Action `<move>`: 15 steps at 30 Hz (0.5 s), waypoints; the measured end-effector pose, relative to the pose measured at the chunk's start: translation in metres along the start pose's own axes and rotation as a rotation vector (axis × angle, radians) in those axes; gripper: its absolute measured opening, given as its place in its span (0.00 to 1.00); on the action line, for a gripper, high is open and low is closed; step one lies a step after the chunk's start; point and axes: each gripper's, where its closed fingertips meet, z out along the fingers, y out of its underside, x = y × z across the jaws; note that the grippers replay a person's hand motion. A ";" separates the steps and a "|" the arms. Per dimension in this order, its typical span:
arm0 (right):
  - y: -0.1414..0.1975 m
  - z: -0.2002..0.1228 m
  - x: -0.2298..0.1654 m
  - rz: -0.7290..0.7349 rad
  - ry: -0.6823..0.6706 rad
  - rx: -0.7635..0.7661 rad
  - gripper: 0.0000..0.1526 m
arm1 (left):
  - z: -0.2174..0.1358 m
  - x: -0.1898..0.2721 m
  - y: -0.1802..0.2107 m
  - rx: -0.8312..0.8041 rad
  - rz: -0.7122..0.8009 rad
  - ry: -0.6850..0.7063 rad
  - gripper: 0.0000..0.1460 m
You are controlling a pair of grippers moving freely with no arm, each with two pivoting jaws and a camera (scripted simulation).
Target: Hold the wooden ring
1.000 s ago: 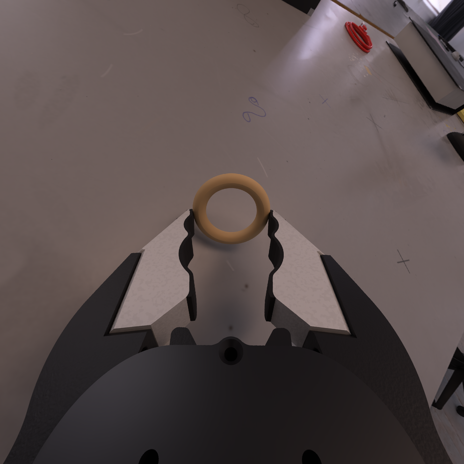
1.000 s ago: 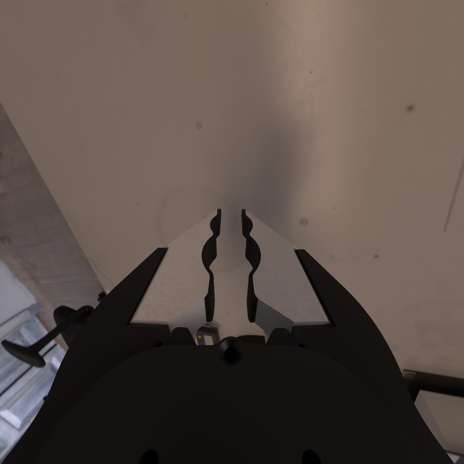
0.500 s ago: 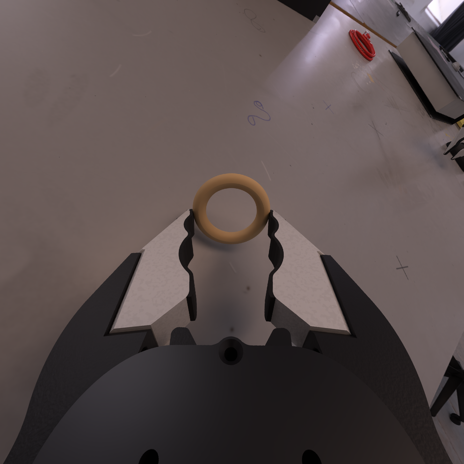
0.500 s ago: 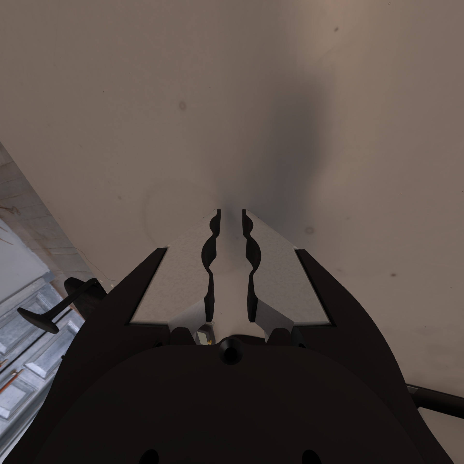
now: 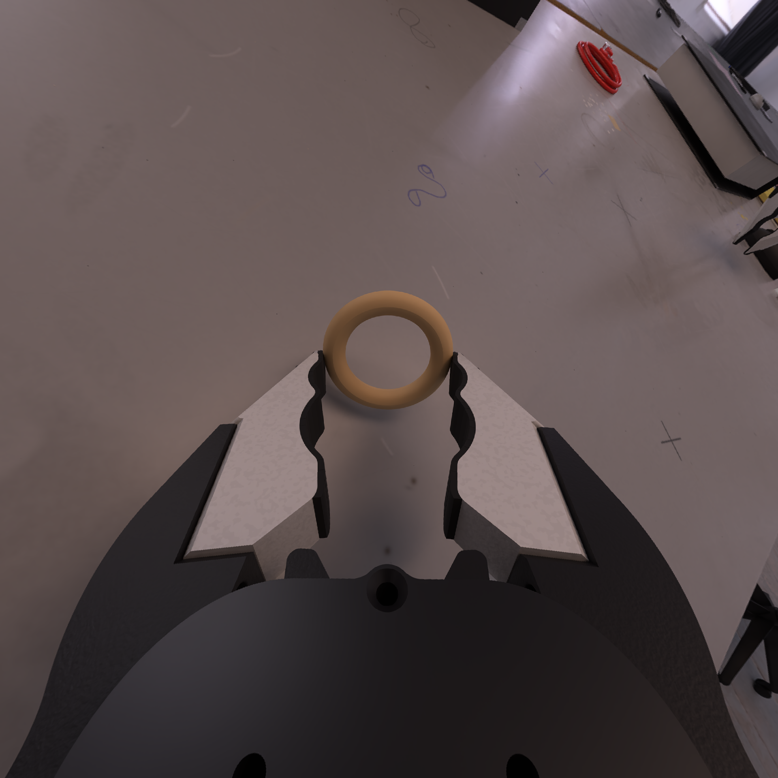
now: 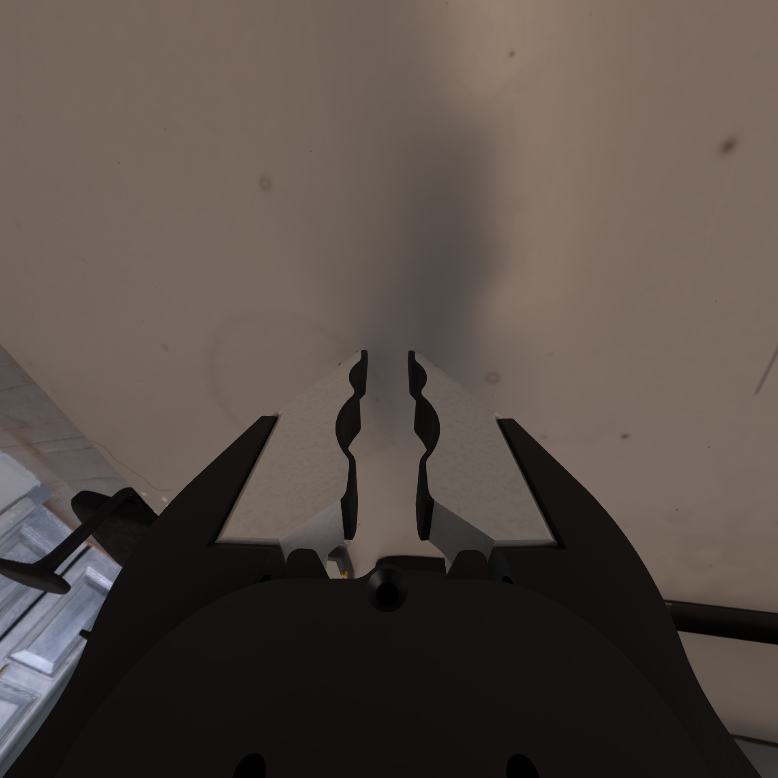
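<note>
We see our right gripper (image 6: 387, 355) over a pale table (image 6: 210, 168), its two fingers parted by a narrow gap with nothing between them. A soft dark shadow (image 6: 446, 261) lies on the table just ahead of the fingertips. At lower left, past the table edge, a black chair (image 6: 84, 543) stands on a grey floor (image 6: 33, 631).

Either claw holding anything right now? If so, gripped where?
Left claw holds the wooden ring, pinched at its fingertips across the ring's outer rim, on opposite sides. Right claw holds nothing; a narrow gap shows between its fingers.
</note>
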 end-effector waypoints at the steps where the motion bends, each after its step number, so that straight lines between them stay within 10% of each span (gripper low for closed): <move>1: -0.002 0.001 -0.001 -0.001 0.002 0.007 0.13 | 0.000 0.000 0.000 0.000 0.001 -0.001 0.41; 15: -0.001 0.003 -0.003 -0.019 0.060 0.001 0.13 | 0.000 0.001 0.000 0.006 0.001 0.008 0.41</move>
